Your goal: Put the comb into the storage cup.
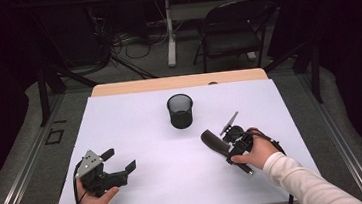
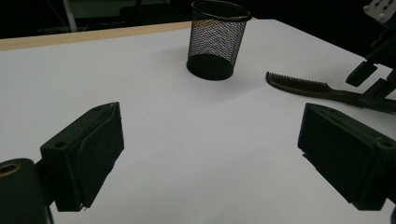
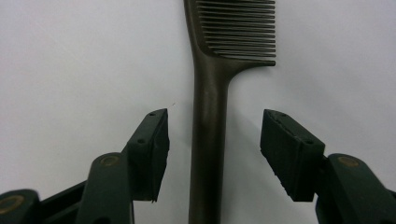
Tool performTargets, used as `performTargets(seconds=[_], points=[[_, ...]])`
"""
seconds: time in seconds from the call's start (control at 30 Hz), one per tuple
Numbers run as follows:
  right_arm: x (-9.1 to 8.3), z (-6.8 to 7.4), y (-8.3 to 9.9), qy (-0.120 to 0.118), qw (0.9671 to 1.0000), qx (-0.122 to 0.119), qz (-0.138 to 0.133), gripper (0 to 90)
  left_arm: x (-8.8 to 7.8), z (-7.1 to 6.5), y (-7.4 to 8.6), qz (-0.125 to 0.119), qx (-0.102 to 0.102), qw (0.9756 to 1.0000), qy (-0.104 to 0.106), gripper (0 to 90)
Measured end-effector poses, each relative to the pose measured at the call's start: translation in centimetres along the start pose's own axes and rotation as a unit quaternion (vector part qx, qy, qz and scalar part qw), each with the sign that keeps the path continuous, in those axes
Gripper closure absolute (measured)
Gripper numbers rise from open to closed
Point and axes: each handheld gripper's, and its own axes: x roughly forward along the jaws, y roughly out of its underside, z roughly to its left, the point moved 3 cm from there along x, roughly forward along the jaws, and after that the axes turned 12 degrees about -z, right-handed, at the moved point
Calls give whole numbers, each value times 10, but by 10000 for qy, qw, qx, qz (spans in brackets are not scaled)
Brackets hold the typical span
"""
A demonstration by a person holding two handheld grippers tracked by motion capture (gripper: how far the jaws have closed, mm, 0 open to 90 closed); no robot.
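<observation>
A white table top (image 1: pixel 137 136) is seen from the high view, wood edge at the far side. A black mesh cup (image 1: pixel 180 110) is stood upright near the middle, toward the far edge, empty as far as can be told. The left gripper (image 1: pixel 123 161) is held low over the near left of the table, jaws spread wide, nothing between them. The right gripper (image 1: pixel 227 145) is placed over a dark comb (image 1: pixel 216 143) lying flat on the white surface, near right of the cup and apart from it. In the right gripper view the comb (image 3: pixel 208 121) handle is framed between the two jaws, gaps seen on both sides, pads not touching it; teeth are pointed away.
</observation>
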Motion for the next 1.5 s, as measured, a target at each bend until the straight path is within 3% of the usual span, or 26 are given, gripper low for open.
performTargets(seconds=[0.07,0.17,0.2,0.47,0.57,0.6,0.73,0.93,1.03,1.2,1.23,1.4,1.43,1.47,1.5], points=[[-3,-2,0,5,9994,-57,353,459,0,0,0,8,-2,10000,2,73],[0,0,1,5,9996,156,233,469,0,0,0,12,0,10000,1,74],[1,-2,2,-17,9997,10,256,483,0,0,0,12,-9,10000,1,75],[3,-4,3,23,9988,-109,486,535,0,0,1,25,-14,10000,11,76],[4,-3,3,19,9991,-79,424,547,0,0,1,21,-21,10000,5,76],[7,-2,4,-9,9996,-35,279,559,0,0,1,23,-24,10000,4,76],[8,-2,5,-8,9996,-34,291,584,1,0,1,28,-32,10000,3,76],[5,-3,4,-2,9986,-101,521,613,1,0,1,31,-22,10000,5,76],[7,-3,5,-12,9992,-37,410,633,1,0,1,37,-21,10000,3,76],[6,-3,5,-18,9985,-79,536,653,1,1,1,37,-21,10000,7,76],[9,-3,6,-41,9993,-9,384,660,1,1,1,37,-23,10000,8,77],[10,-2,6,-51,9992,49,395,682,1,1,1,34,-26,10000,15,77],[7,-3,5,-42,9983,-6,574,684,1,1,1,36,-26,10000,17,76],[10,-2,6,-56,9992,52,394,686,1,1,1,38,-27,10000,13,77],[10,-1,6,-43,9990,52,431,692,1,1,2,37,-26,10000,13,77]])
